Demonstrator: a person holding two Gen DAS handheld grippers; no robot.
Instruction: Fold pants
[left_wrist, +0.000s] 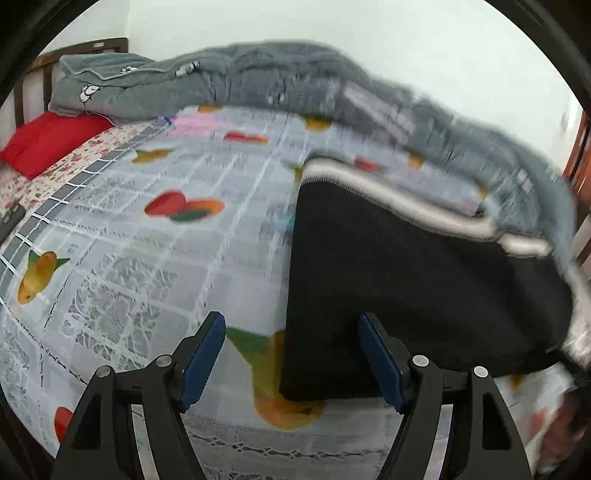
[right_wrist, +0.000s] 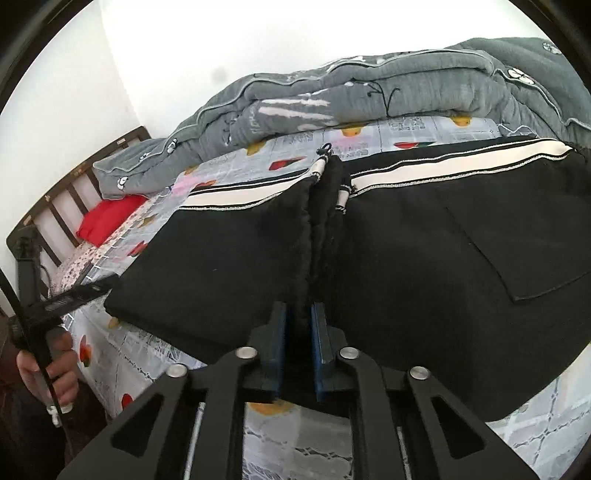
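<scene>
Black pants with a white side stripe lie on a bed. My right gripper is shut on a raised fold of the black fabric at the pants' near edge. In the left wrist view the pants lie to the right, blurred. My left gripper is open and empty above the bedsheet, its right finger over the pants' near-left corner. The left gripper also shows at the left edge of the right wrist view, held by a hand.
The bed has a grey patterned sheet with fruit prints. A grey quilt is piled along the far side. A red pillow lies by the wooden headboard. A white wall stands behind.
</scene>
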